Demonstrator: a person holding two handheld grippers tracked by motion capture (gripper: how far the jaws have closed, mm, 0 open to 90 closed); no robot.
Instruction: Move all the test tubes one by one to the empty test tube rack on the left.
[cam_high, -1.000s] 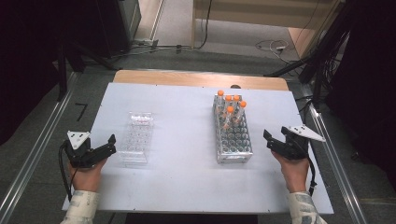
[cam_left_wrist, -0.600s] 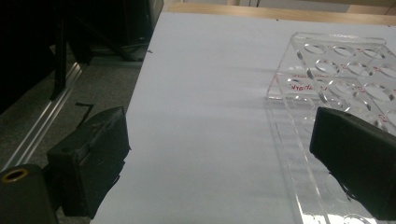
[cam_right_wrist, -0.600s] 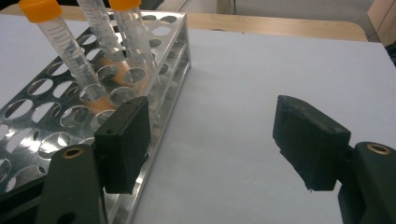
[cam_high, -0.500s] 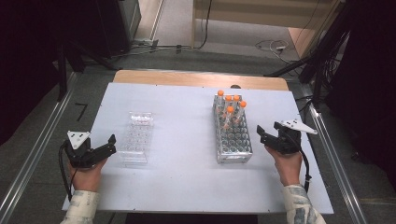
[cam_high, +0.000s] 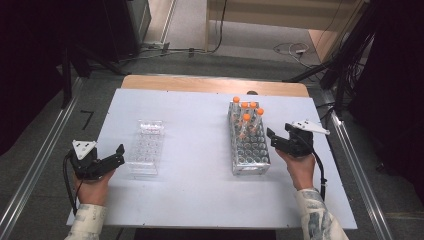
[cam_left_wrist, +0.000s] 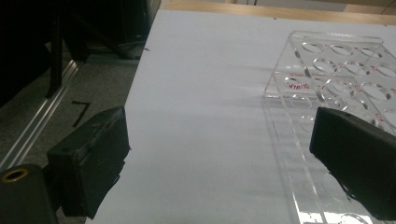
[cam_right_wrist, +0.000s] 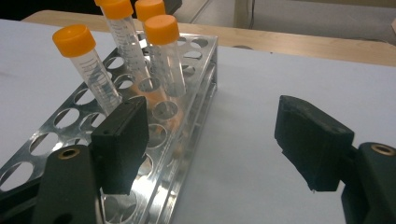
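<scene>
A: Where is the right gripper (cam_high: 276, 140)?
B: Just beside the right long wall of the metal tube rack (cam_high: 249, 155), about midway along it in the high view. Its jaws stand wide apart with nothing between them. In the right gripper view, 1 jaw sits over the near holes of the rack and the other over bare counter (cam_high: 195, 195).

A: And the tubes?
B: 5 orange-capped tubes (cam_high: 246, 124) stand in the far end of that rack, clustered together. The right gripper view shows 4 of them, clear-walled with printed scale marks; the nearest one leans a little. The remaining holes that show look empty.

A: What about the left side?
B: The left gripper (cam_high: 118, 155) rests at the near left corner of the clear plastic rack (cam_high: 146, 150), which lies flat on the white counter, well apart from the metal rack. Its jaws are also wide open and hold nothing. In the left gripper view, 1 jaw hangs over the counter's left edge and the other covers part of the clear rack's near rows, whose holes carry red lettering too blurred to read.
</scene>
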